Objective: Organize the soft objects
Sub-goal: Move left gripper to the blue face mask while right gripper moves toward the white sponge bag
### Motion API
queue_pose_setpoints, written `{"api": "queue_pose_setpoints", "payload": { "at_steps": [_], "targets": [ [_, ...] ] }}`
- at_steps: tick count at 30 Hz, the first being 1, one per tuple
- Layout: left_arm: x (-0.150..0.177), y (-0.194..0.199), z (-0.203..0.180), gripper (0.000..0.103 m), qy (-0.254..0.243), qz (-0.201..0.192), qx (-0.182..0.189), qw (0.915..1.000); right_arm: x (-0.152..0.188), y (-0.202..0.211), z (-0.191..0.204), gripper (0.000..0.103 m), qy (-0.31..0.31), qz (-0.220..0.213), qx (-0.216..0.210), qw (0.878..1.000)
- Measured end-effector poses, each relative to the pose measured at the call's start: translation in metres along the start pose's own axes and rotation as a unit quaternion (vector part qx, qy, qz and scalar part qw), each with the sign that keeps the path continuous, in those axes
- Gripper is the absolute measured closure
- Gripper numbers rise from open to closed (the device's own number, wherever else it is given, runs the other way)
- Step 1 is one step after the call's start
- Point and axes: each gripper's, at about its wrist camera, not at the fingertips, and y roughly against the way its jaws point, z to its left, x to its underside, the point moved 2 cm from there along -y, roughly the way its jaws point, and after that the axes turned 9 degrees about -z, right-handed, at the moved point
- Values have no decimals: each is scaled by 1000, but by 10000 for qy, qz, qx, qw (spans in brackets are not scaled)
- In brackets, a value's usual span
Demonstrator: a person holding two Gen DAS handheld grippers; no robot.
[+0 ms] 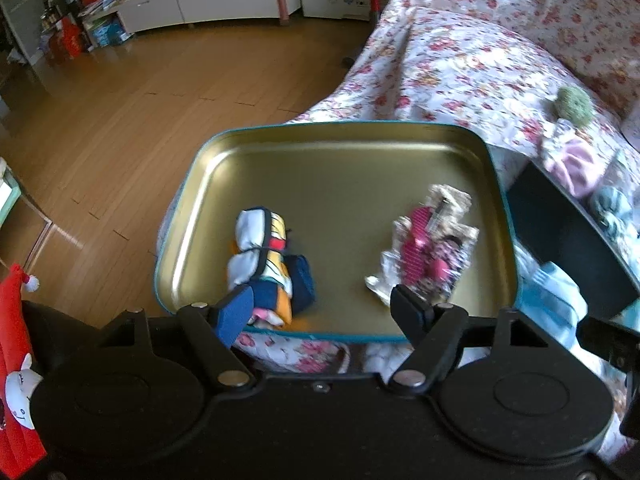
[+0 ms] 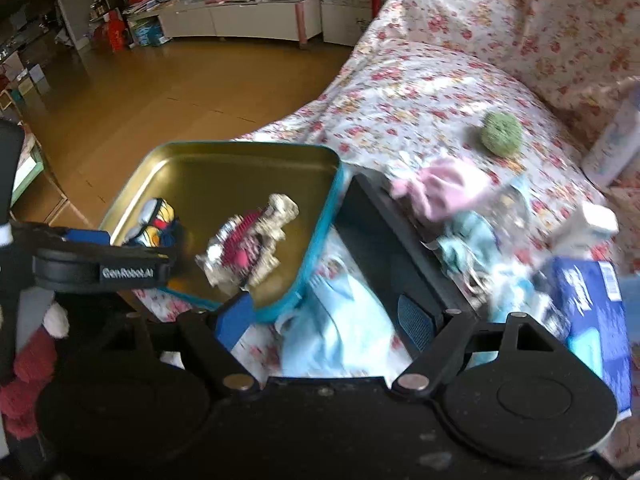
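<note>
Now your left gripper (image 1: 324, 304) hangs over the near edge of the tin (image 1: 192, 184), its fingers spread wide with nothing pressed between them. The roll (image 1: 268, 256), a bundle of white, orange and navy cloth, lies in the tin's near left part, and your left finger (image 1: 236, 312) sits just in front of its near end; whether the finger touches it you cannot tell from this view. The packet (image 1: 428, 252), a crinkled silver and pink wrapper, lies toward the tin's near right corner, just beyond your right finger (image 1: 412, 308) of the same gripper.

Your right gripper (image 2: 324, 316) is also spread wide and holds nothing. It hovers to the right of the tin (image 2: 320, 216), over a pale blue cloth (image 2: 348, 332) and beside a black box (image 2: 384, 240) that stands against the tin's right side.

The tin rests on the bed (image 1: 460, 64), near the bed's left edge above the wooden floor (image 1: 120, 112). Further along the bed lie a green ball (image 2: 502, 134), a pink cloth (image 2: 444, 192) just beyond the box, and a teal cloth (image 2: 468, 236). A blue carton (image 2: 592, 304) stands at the right side of the right wrist view.
</note>
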Motion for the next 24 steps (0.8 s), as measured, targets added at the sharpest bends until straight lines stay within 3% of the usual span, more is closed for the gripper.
{"api": "queue_pose_setpoints", "payload": {
  "at_steps": [14, 24],
  "targets": [
    [18, 28, -60, 30, -587, -18, 528, 9969, 68, 50, -77, 23, -980, 45, 865, 9914],
    [27, 36, -99, 30, -1004, -21, 841, 9914, 64, 70, -139, 22, -1450, -297, 1491, 9777]
  ]
}}
